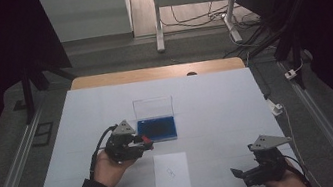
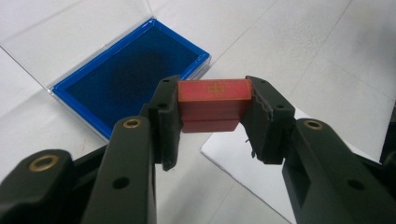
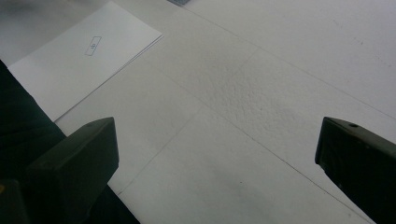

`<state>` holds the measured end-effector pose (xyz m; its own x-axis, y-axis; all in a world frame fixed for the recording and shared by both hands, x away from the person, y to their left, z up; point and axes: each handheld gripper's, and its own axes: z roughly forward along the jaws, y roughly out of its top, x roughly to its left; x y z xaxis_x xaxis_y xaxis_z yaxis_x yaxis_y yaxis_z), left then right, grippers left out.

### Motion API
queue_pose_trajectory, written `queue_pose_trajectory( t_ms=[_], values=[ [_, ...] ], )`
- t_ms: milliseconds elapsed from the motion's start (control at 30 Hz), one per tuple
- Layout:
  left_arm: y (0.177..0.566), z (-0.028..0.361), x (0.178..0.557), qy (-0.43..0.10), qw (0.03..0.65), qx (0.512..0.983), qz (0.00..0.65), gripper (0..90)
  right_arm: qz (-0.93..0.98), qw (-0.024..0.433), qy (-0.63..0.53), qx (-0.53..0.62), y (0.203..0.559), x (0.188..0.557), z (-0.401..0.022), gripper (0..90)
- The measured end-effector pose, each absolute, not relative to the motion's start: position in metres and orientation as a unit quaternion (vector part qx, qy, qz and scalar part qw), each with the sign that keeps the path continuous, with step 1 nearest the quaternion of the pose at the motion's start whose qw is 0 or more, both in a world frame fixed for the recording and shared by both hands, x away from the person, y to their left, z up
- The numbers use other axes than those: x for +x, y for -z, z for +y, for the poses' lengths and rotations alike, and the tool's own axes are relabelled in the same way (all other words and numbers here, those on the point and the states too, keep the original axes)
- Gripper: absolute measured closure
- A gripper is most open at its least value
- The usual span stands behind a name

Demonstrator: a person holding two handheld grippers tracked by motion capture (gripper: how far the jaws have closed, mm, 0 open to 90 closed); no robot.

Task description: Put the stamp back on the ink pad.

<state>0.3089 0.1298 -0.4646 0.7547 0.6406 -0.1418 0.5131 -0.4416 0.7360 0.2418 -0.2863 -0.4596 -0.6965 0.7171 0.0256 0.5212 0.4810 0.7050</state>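
One red stamp block (image 2: 213, 105) sits clamped between the jaws of the left gripper (image 1: 142, 141), above the table just beside one open blue ink pad (image 1: 157, 129). One white sheet (image 1: 171, 176) lies nearer. The right gripper (image 1: 238, 173) gapes wide, holding nothing.

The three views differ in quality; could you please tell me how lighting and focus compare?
High view: dim, dark surround, soft detail on the paper sheet. Left gripper view: bright and even, red stamp sharp, near jaws blurred. Right gripper view: dimmer, table texture in focus, jaws dark and soft.
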Motion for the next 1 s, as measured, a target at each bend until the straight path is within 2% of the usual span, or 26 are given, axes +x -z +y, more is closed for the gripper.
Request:
queue_pose_trajectory(
  t_ms=[1000],
  values=[
    [0.468,0.116,0.356,-0.077,0.406,0.836,0.360,58.1,0.848,0.136,-0.355,0.369,0.460,0.243,-0.287,0.0]
  ],
)
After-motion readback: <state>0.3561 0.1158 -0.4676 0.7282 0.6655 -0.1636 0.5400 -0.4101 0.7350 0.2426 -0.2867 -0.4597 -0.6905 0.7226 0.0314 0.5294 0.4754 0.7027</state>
